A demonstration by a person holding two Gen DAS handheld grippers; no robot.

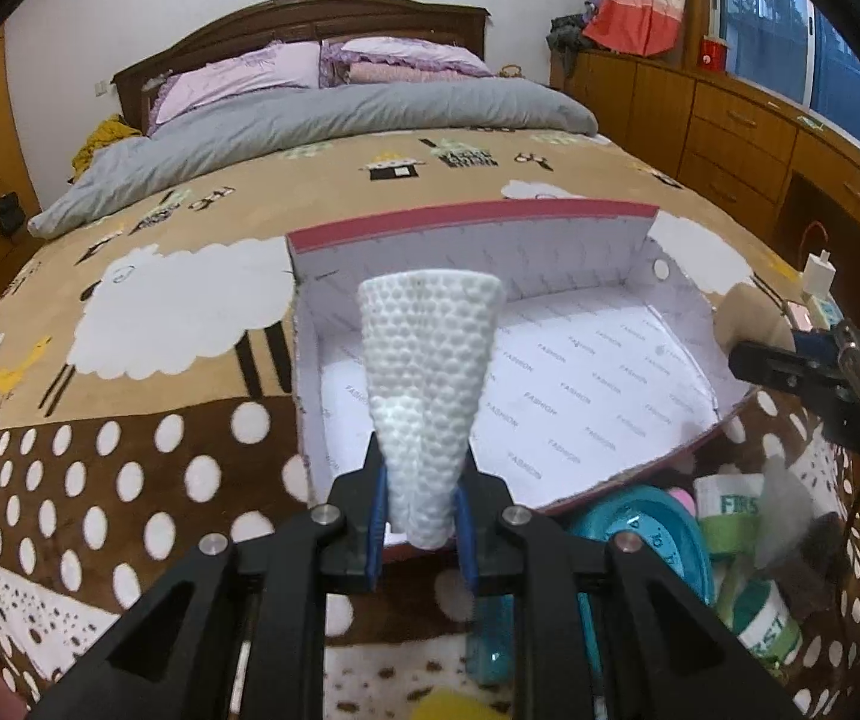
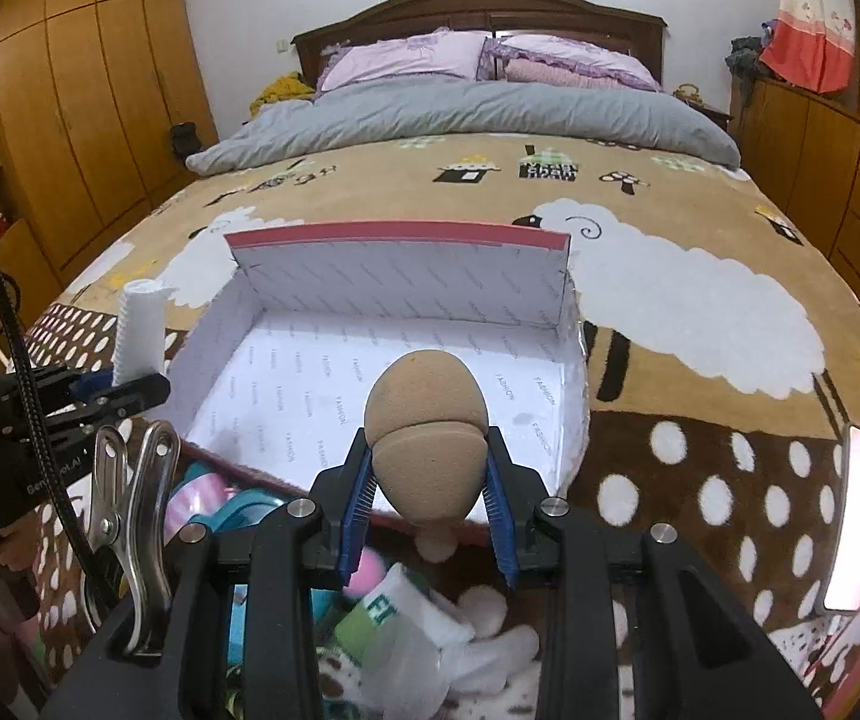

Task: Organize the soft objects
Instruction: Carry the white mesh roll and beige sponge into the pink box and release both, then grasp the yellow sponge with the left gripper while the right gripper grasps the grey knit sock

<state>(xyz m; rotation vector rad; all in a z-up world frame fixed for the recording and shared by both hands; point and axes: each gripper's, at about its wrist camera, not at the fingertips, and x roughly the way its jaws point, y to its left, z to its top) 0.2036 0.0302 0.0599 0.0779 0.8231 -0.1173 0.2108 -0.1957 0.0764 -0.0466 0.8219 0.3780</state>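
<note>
Left claw is clamped on a white dimpled foam roll; right claw is clamped on a tan egg-shaped sponge. Both items are held above the near edge of the open white-lined box, which rests on the sheep-patterned bed blanket. Grey duvet lies beyond.

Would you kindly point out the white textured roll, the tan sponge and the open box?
white textured roll (image 1: 427, 384), left wrist view, mid-body.
tan sponge (image 2: 427, 438), right wrist view, centre.
open box (image 2: 394, 276), right wrist view, far wall.
</note>
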